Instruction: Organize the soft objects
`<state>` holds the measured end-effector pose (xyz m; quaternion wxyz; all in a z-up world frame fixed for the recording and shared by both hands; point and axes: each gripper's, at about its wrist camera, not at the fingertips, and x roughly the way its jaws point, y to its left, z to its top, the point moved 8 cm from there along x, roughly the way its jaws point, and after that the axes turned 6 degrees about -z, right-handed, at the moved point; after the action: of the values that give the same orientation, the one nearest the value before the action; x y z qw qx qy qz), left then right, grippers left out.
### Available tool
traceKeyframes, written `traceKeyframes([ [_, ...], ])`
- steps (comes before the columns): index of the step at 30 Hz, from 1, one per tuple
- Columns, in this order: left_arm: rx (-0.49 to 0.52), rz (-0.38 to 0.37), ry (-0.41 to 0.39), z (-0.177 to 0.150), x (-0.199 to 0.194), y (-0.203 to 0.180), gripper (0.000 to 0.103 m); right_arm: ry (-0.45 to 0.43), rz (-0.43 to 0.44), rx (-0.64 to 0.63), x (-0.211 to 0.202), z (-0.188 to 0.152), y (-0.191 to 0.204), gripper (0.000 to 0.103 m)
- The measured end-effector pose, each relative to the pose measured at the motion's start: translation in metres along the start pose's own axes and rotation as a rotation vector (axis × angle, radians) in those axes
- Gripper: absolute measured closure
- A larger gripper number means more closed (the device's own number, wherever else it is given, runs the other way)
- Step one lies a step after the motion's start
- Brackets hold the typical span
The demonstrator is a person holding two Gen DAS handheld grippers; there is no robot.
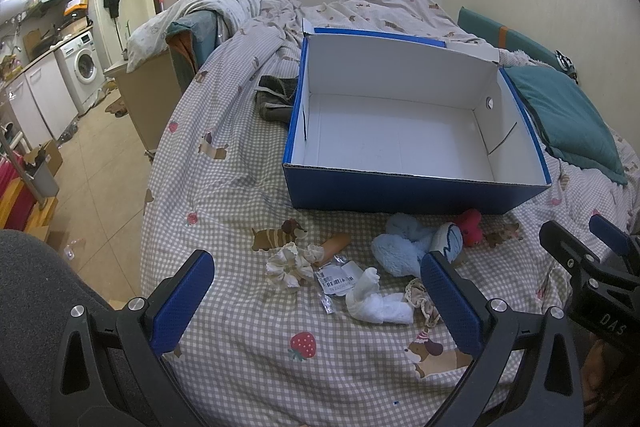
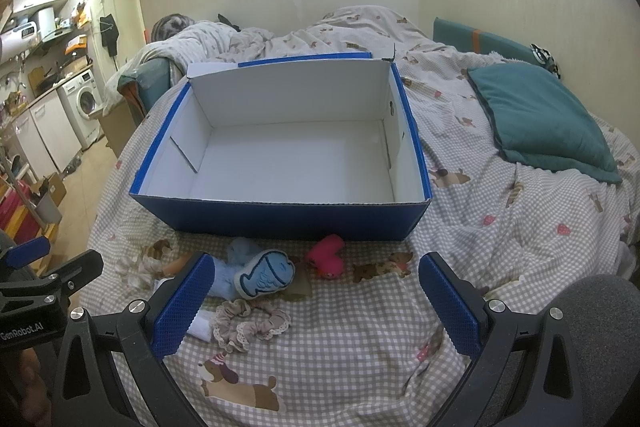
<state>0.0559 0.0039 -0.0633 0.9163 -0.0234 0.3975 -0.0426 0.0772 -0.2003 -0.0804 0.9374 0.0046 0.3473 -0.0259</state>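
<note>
Left wrist view: a blue cardboard box (image 1: 416,183) with white inner walls is seen standing open on the bed, its lid flap raised at the far side. Nothing is seen inside; the white floor is bare. The same box (image 2: 280,219) is seen in the right wrist view, likewise without contents.

The soft objects are found strewn on the checked bedspread (image 1: 240,347) just in front of the box's near wall. Noted from left to right in the left view: a cream scrunchie (image 1: 289,266), an orange stick-shaped toy (image 1: 335,245), a crumpled plastic wrapper with barcode label (image 1: 338,279), a white sock (image 1: 376,301), a beige lace scrunchie (image 1: 420,301), a light blue plush (image 1: 404,247), a fish-shaped cushion (image 1: 450,242) and a red plush (image 1: 472,227). In the right view the fish-shaped cushion (image 2: 266,273) is seen lying against the light blue plush (image 2: 240,259), with the red plush (image 2: 326,257) apart to its right and the beige lace scrunchie (image 2: 250,325) nearer.

The left gripper (image 1: 318,291) is held spread wide above the scrunchies and sock, nothing between its pads. The right gripper (image 2: 314,293) is likewise spread wide and unloaded.

A teal pillow (image 2: 548,119) is seen right of the box, a dark garment (image 1: 276,97) at its left. A rumpled quilt (image 1: 260,7) is heaped at the far end. A washing machine (image 1: 82,65) and kitchen counter are seen off left, beyond a tiled floor.
</note>
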Motion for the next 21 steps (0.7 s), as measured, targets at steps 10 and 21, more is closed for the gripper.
traceKeyframes([
  [10,0.0,0.0,0.001,0.0001,0.0,-0.0002,0.0,0.0,0.0,0.0,0.0,0.0,-0.0001,0.0],
  [21,0.011,0.0,0.002,-0.0014,0.0008,-0.002,0.0,-0.008,0.006,0.0,-0.0026,0.001,0.002,0.0],
])
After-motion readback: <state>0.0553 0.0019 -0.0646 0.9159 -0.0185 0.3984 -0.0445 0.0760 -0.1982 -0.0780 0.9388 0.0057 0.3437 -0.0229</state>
